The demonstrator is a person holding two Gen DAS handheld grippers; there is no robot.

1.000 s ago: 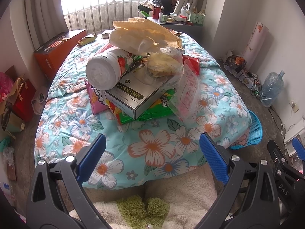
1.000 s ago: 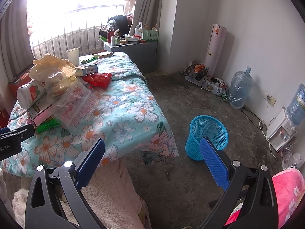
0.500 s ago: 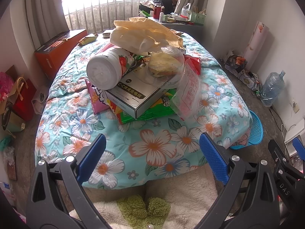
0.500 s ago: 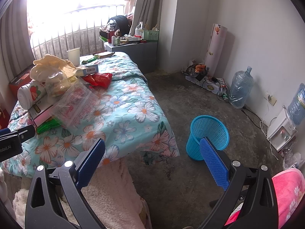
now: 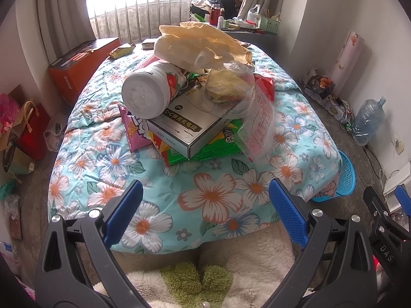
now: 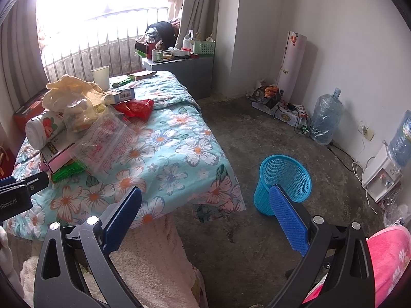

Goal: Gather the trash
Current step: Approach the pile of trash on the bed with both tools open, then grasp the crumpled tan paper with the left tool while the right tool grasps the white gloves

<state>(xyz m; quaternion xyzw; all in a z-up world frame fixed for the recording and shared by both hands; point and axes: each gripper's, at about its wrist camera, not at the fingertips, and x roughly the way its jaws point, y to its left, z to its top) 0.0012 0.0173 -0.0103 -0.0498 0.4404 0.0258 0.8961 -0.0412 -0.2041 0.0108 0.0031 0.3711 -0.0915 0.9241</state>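
The left claw [image 5: 205, 213] hangs released above the near edge of the bed [image 5: 213, 205], its blue pads spread wide with nothing between them. The right claw [image 6: 205, 215] is likewise released and empty, held off the bed's near right corner, over the concrete floor [image 6: 231, 243].

The trash sits in one heap toward the middle of the bed, on the floral quilt. A white jar with a strawberry label [image 5: 149, 92] lies on its side, its flat end facing the camera, resting on a grey cardboard box [image 5: 190, 125]. That box lies on green snack wrappers [image 5: 205, 148], with a pink wrapper [image 5: 133, 131] poking out at the left. A clear plastic tub [image 5: 231, 89] with food inside sits on the box, and a crumpled cream bag [image 5: 200, 46] tops the heap. A clear zip bag with red print [image 5: 259, 128] leans against the heap's right side. A red wrapper [image 6: 136, 107] lies just behind it. A paper cup [image 6: 100, 77] stands near the bed's far edge.

A blue mesh bin [image 6: 282, 182] stands on the floor beside the bed's near right corner, upright and apart from the quilt.
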